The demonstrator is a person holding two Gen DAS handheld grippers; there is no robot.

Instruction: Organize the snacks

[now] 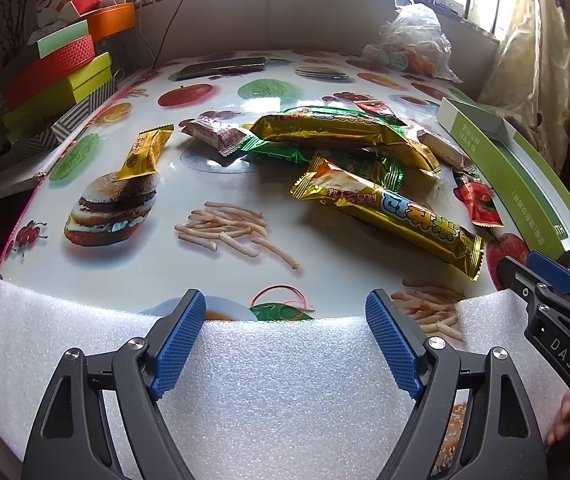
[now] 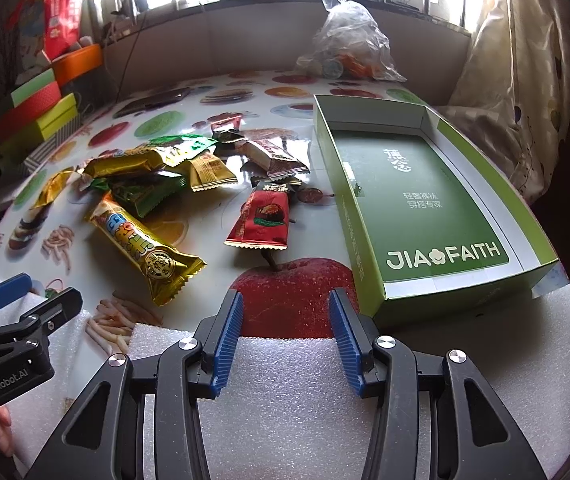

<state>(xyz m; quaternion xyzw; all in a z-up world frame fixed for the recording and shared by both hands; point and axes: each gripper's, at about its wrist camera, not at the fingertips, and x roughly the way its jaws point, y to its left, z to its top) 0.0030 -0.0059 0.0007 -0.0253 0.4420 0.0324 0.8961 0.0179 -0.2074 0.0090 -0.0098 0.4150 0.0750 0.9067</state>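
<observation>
**A:** Start closest in. What are the two claws doing?

**B:** Both hang over the white foam sheet (image 1: 277, 380) at the near edge of the table (image 1: 245, 200). The left gripper (image 1: 285, 312) has its blue pads spread wide with nothing but foam between them. The right gripper (image 2: 285, 316) stands with its jaws apart too — narrower, and likewise holding nothing.

**A:** And just past the foam?

**B:** The fruit-and-burger patterned tablecloth. A thin red rubber band (image 1: 285, 300) lies right beyond the left gripper. In front of the right gripper is a printed red apple, not a real one.

**A:** Where are the snacks?

**B:** Loose in the middle of the table, none in the box. Nearest is a long gold snack bar (image 2: 145, 256), lying at a slant. Beside it, toward the box, sits a red chestnut packet (image 2: 263, 220). Behind those is a heap — a second gold packet (image 1: 325, 130) lying over green packets (image 1: 277, 152), with a pink-and-white wafer packet (image 2: 271, 154) next to it. A small yellow packet (image 1: 145, 152) lies apart on the left.

**A:** And the box?

**B:** The green open box (image 2: 425, 200) lies on the right side, just beside the right gripper, nothing inside it. Farther back, a crumpled clear plastic bag (image 2: 349, 40) sits by the window, a dark phone (image 1: 221, 68) lies flat, and colourful stacked boxes (image 1: 57, 68) stand at far left.
</observation>
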